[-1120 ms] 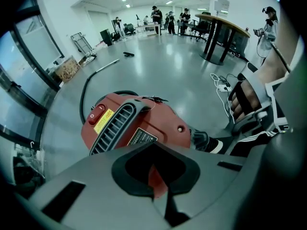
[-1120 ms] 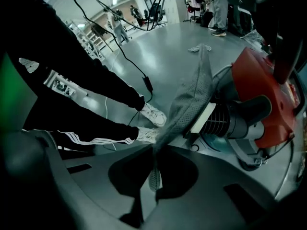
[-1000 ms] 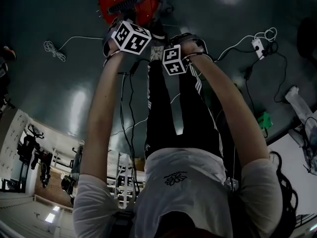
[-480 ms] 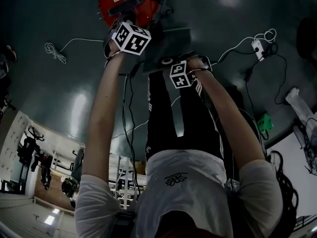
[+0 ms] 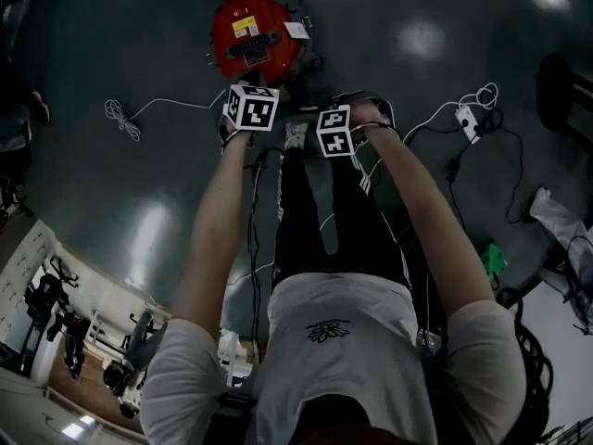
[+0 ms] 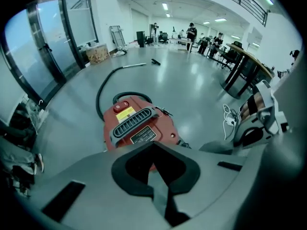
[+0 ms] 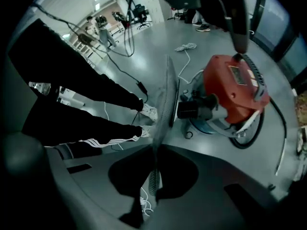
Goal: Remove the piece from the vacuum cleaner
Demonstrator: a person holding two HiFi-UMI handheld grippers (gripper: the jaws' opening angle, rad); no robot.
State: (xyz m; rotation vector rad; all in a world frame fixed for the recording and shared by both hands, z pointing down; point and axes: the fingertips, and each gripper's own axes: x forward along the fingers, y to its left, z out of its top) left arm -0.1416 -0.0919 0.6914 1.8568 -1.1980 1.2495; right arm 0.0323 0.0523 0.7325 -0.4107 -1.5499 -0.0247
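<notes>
The right tongs [image 7: 156,150] are pressed together on the piece [image 7: 165,92], a thin, flat grey panel seen edge-on. It stands up out of them, and its far end appears just beside the dark port [image 7: 194,110] on the front of the red vacuum cleaner [image 7: 235,90]. I cannot tell whether the piece touches that port. The left tongs [image 6: 154,150] are closed with nothing between them and point down at the top of the vacuum cleaner, just on its near side. The vacuum cleaner sits on the glossy grey floor [image 5: 139,202]. Its black hose [image 6: 103,87] curves away on its far side. The person's legs [image 7: 86,123] in black trousers stand on its near side, and a loose white cable [image 5: 125,114] lies to its left.
</notes>
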